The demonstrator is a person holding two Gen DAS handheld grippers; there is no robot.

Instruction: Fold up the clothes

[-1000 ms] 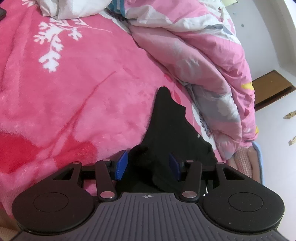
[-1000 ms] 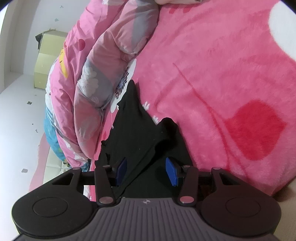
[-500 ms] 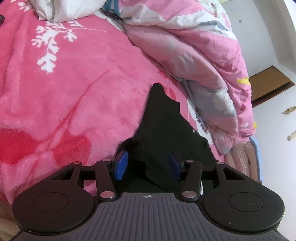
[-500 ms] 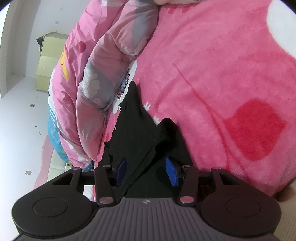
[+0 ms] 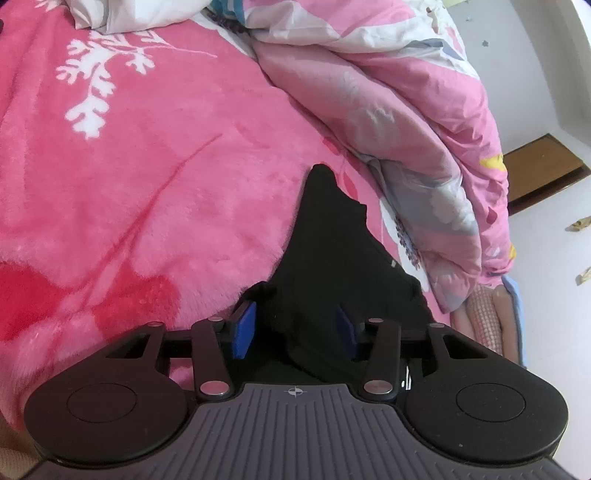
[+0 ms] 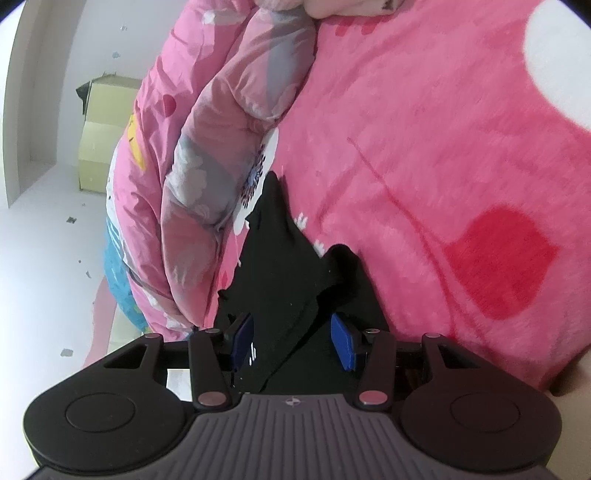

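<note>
Our left gripper (image 5: 293, 326), jaws just closing, and right gripper (image 6: 293, 339) straddle the crumpled black cloth garment (image 5: 332, 254); grip uncertain.

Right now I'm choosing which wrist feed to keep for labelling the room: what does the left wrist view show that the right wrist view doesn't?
Only the left wrist view shows the white leaf print on the blanket, a white pillow and a brown wooden piece on the floor.

Only the right wrist view shows the yellow cardboard box.

Both show the black garment between blue pads, the pink blanket and the bunched quilt.
</note>
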